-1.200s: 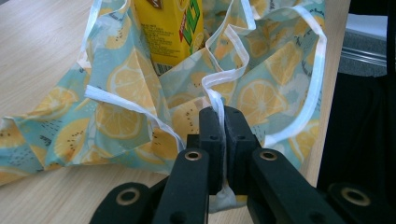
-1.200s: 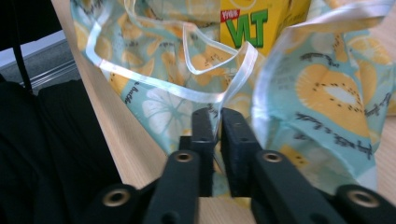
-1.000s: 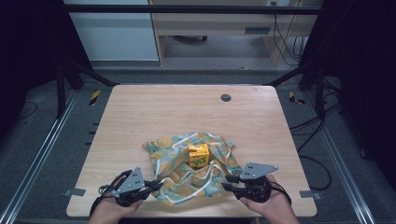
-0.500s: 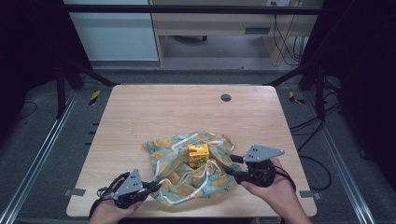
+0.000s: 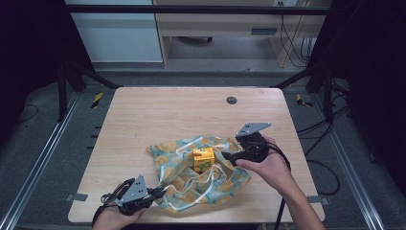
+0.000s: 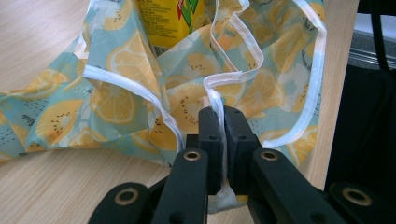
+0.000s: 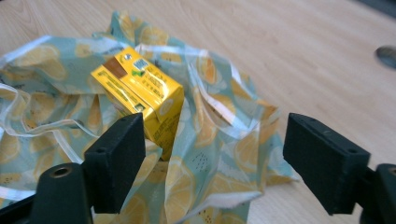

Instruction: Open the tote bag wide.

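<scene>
The yellow carton (image 7: 140, 100) bears print too small to read.

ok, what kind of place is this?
Likely a lab data-collection rig, not a home. A bare wooden table stands inside a black frame, cables trail across the floor behind, and a person works a fruit-print bag with a handheld gripper.

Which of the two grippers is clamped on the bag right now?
The left gripper: its jaws are shut on the white trim of the lemon-print bag. The right gripper stands open above the bag, gripping nothing.
</scene>
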`<state>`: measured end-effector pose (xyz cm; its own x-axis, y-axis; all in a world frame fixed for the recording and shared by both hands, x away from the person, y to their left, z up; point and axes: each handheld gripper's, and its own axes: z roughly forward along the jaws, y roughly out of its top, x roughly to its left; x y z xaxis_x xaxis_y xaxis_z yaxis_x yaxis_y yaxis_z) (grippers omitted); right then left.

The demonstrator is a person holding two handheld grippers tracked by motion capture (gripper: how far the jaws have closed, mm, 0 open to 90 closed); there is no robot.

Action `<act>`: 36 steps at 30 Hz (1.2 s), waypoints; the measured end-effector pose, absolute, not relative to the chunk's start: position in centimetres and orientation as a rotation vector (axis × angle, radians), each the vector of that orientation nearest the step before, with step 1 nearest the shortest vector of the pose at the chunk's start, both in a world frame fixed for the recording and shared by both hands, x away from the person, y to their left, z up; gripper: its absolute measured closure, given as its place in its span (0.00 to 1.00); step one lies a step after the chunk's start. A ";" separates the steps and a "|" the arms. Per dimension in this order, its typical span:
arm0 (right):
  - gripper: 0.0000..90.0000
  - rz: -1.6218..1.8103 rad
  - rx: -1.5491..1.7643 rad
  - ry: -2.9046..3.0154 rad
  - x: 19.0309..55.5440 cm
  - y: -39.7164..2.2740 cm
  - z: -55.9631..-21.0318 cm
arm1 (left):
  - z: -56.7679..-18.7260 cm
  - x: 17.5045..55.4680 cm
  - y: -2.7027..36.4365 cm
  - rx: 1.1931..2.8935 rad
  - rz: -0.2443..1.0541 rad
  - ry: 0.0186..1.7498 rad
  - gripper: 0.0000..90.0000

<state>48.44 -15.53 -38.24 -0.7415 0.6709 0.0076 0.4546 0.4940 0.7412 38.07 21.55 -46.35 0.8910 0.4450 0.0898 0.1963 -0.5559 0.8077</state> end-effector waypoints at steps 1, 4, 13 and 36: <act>0.22 1.088 0.954 2.472 48.7 -15.4 -38.6 | -46.4 38.1 21.5 2.167 0.357 0.459 0.96; 0.22 1.073 0.975 2.496 49.3 -15.1 -39.4 | -46.5 38.0 21.5 2.169 0.355 0.459 0.96; 0.38 0.990 0.932 2.558 49.1 -13.6 -41.5 | -46.5 38.0 21.4 2.166 0.360 0.460 0.96; 0.99 0.921 0.986 2.481 50.4 -15.7 -44.1 | -47.3 38.1 20.9 2.245 0.374 0.438 0.96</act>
<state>50.36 -15.73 -44.12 -0.7123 0.7000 -0.0524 0.4961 0.5548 0.6679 38.07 20.87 -47.27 0.8961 0.4261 0.1239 0.1893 -0.6195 0.7618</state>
